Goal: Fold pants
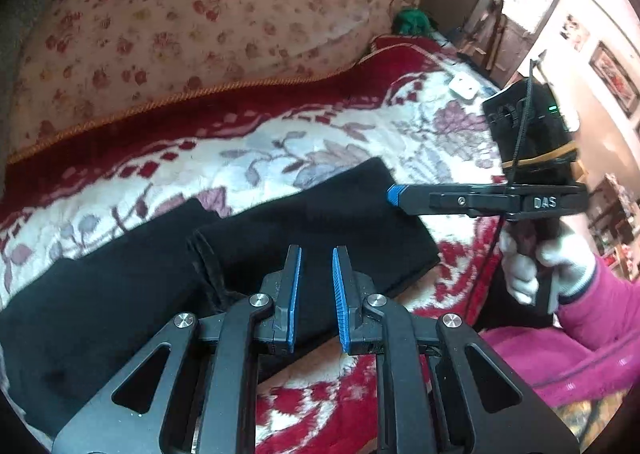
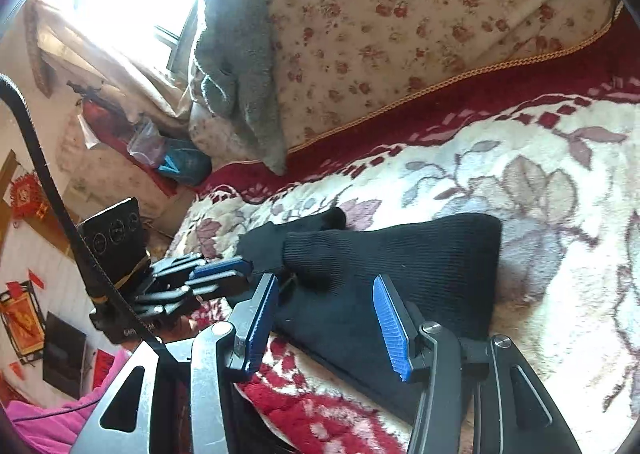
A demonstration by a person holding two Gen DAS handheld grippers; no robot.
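Note:
Black pants (image 1: 168, 270) lie folded in a long band on the flowered bedspread; they also show in the right wrist view (image 2: 400, 278). My left gripper (image 1: 316, 254) hovers just above the pants' near edge, its blue pads a small gap apart and empty. It also shows side-on in the right wrist view (image 2: 240, 270) at the pants' left end. My right gripper (image 2: 324, 286) is open wide and empty, above the pants' near edge. In the left wrist view it shows side-on (image 1: 394, 194) over the pants' right end.
The red and white bedspread (image 1: 320, 126) covers the bed. A flowered quilt (image 1: 192, 14) and a grey blanket (image 2: 240, 54) are piled along the far side. A small white object (image 1: 464, 86) lies on the bed far right. Furniture and pictures stand beyond the bed.

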